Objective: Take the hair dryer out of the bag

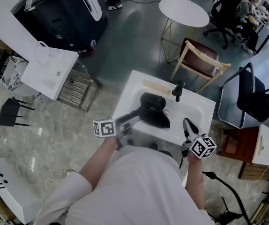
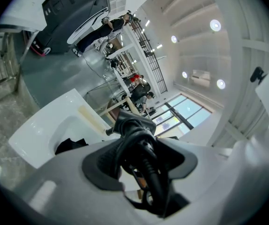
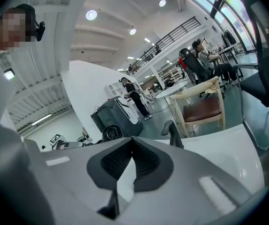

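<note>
On the white sink [image 1: 135, 82], my left gripper [image 1: 133, 117] clamps the black hair dryer [image 1: 152, 101] by its handle, above the black bag [image 1: 160, 122] in the sink basin; my right gripper [image 1: 186, 123], at the sink's near edge, is closed on nothing

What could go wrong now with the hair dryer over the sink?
1. The left gripper clamps the hair dryer over its wound cord; the cord may shift and the dryer drop into the sink.
2. The black bag lies against the dryer while the right gripper is shut, off it, so the bag may get dragged along.
3. The faucet stands close; a swing could hit it.
</note>
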